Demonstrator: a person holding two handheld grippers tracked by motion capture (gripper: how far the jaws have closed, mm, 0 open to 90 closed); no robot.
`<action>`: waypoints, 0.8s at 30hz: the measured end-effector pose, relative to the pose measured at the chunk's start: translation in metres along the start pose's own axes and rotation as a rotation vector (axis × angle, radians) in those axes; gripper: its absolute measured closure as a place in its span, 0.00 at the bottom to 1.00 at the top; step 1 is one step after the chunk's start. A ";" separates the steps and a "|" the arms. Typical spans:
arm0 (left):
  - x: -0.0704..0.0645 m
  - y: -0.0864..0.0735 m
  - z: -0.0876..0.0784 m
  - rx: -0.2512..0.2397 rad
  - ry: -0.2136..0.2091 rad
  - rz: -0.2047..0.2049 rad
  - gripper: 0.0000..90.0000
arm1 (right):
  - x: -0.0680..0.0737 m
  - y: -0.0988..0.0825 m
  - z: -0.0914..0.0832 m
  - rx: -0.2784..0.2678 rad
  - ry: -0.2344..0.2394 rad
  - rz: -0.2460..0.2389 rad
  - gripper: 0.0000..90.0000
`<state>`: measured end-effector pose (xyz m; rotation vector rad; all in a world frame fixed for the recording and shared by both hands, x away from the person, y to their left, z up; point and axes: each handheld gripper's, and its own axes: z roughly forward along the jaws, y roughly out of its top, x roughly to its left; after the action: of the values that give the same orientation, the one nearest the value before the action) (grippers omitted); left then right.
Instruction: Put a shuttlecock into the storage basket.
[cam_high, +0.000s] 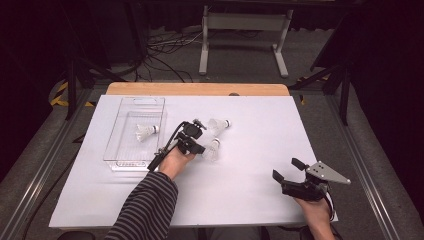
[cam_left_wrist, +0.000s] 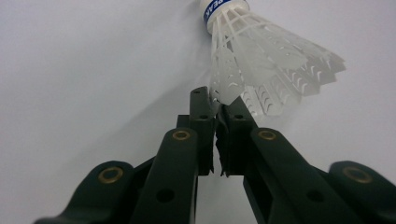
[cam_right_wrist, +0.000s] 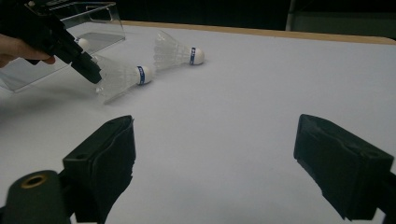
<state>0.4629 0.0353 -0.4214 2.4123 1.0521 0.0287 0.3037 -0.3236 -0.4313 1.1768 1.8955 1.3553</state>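
One shuttlecock (cam_high: 145, 132) lies in the clear tray (cam_high: 131, 159); left tool (cam_high: 204, 149) grips another shuttlecock's skirt (cam_left_wrist: 261, 70), right tool (cam_high: 285, 170) released.

Right hand-held gripper (cam_right_wrist: 215, 163) jaws wide apart; left hand-held gripper (cam_right_wrist: 95, 74) pinching shuttlecock (cam_right_wrist: 122, 74) skirt.

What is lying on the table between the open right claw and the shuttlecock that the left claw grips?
Nothing: in the right gripper view, bare white table separates the right claw from the shuttlecock.

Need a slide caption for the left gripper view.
Left gripper shut on a shuttlecock's feather skirt on the white table.
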 end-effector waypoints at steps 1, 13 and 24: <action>0.000 0.000 0.000 0.001 -0.001 0.001 0.97 | 0.000 0.000 0.000 0.000 0.000 0.000 0.15; -0.001 -0.001 -0.002 -0.003 -0.011 0.017 1.00 | 0.000 0.000 0.000 0.001 0.000 0.001 0.15; -0.003 -0.002 -0.010 -0.012 -0.025 0.020 1.00 | 0.001 0.000 0.000 -0.001 -0.001 0.000 0.15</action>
<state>0.4573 0.0385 -0.4134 2.4062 1.0132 0.0116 0.3033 -0.3231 -0.4311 1.1778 1.8938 1.3548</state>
